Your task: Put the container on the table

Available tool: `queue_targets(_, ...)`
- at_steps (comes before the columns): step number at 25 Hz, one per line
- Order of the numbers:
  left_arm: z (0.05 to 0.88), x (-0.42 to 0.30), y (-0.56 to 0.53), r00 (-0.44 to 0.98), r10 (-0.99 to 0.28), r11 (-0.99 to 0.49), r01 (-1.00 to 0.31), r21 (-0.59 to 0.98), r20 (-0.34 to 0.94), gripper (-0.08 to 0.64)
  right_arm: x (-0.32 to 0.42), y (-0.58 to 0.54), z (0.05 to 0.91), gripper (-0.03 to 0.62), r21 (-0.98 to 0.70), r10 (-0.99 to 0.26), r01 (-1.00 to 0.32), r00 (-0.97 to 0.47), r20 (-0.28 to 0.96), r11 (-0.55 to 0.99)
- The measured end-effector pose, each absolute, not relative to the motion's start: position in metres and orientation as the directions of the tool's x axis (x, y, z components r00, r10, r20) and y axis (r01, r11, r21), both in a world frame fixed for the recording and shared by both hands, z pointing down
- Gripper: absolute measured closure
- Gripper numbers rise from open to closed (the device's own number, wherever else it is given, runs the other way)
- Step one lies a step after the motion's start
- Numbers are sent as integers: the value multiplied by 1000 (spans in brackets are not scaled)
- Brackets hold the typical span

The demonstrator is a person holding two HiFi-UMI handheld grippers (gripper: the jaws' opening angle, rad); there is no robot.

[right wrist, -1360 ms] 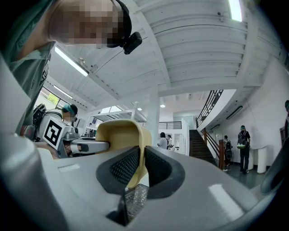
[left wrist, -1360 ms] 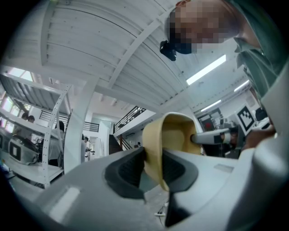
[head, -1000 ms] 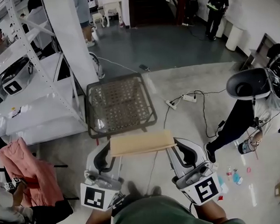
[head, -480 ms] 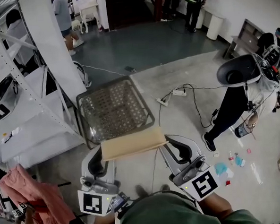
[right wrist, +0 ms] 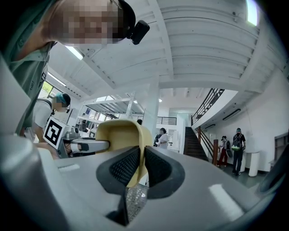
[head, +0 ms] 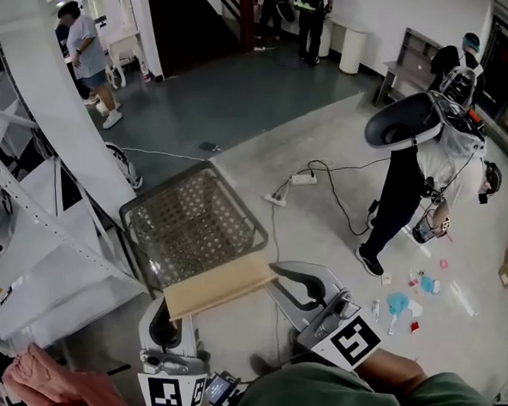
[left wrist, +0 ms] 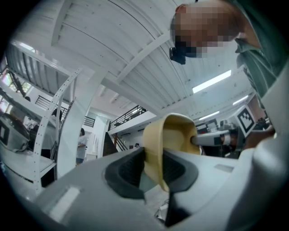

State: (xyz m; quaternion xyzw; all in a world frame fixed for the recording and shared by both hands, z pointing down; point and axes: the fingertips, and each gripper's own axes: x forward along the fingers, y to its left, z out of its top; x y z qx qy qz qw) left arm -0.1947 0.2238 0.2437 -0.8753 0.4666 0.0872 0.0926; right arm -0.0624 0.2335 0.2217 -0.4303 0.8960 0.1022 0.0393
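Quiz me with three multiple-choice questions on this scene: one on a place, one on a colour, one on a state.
1. Where is the container?
A. held between the left gripper and the right gripper
B. on the white shelf
C. on the floor
2. What colour is it?
A. blue
B. black
C. tan
3. The right gripper's jaws are:
A. open and empty
B. shut on the container's wall
C. holding a cable
Answers: 1 A, each gripper grips one end. 2 C, it is tan in every view. 3 B, the wall sits pinched between its jaws.
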Motion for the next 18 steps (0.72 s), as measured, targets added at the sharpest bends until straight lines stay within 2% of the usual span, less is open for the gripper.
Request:
queue_targets(10,236,-174,188,495,-837,-487,-868,-96,-232,483,-41,189,218,549,139,-716,-734,-679,-162,665)
queue_targets(18,234,-127,161,457,-863,-440,-890,-124,-215,483,7,155,221,551,111,-680,-703,-709,-187,702)
